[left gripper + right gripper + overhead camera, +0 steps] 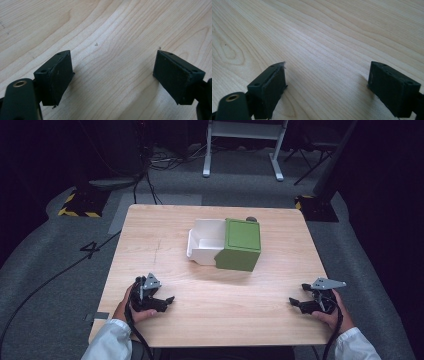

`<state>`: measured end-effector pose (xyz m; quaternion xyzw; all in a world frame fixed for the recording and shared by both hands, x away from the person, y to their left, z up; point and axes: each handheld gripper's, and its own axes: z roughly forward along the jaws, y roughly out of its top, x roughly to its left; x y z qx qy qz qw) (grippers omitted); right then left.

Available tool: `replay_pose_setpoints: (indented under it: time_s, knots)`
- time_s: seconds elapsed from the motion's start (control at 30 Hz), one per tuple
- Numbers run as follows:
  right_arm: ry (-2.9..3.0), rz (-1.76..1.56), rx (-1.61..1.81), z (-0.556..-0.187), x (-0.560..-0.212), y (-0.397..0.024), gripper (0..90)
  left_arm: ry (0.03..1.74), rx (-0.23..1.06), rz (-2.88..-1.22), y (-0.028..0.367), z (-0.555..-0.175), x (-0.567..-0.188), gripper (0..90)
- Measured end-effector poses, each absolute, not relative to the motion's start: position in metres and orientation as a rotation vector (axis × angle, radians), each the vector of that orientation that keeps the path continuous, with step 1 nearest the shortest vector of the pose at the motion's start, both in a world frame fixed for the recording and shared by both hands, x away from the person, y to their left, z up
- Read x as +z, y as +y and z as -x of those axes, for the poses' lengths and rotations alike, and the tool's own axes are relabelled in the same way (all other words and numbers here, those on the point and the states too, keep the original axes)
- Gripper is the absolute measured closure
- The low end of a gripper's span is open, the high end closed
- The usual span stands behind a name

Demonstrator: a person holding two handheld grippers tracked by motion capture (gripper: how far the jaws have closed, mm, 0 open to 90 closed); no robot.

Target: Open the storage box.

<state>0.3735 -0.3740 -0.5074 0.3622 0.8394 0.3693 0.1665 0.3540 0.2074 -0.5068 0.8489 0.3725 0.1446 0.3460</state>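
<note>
Near edge, left: the left gripper (167, 301), black, two-jawed, topped by a grey three-cornered plate, rests low over the pale wooden table (165, 245) in the person's left hand (134, 307). In the left gripper view its jaws stand wide apart with nothing but bare wood grain between them.

Near edge, right: the right gripper (295, 303), of the same make, is held in the right hand (331, 315), well apart from the left one. In the right gripper view its jaws likewise stand wide, empty, just above the tabletop.

Middle of the table, farther off: a white plastic box (204, 242) with an open top, its hollow showing no contents. Touching it on the right and partly over its right end sits a green square lid or block (240, 244), tilted slightly; whether it is hinged to the box cannot be told.

Beyond the box: a small dark round object (251, 219) peeks out at the far edge of the green piece.

Far background: grey floor, cables, white frame legs.

Progress, by judgement: neither gripper touches the box and green piece, both well away from them. The work appears either not begun or already finished; any handling of the box would need a reach forward.
</note>
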Motion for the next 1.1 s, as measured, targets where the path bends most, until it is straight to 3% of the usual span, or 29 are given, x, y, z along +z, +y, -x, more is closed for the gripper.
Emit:
replay_pose_setpoints:
  time_s: [1.1]
  knots:
    - [2.387, -1.035, 1.051, -0.3732, -0.5074, -0.3738, 14.5, 0.967, 0.379, -2.204, 0.2073, -0.3541, -0.5067, 16.4]
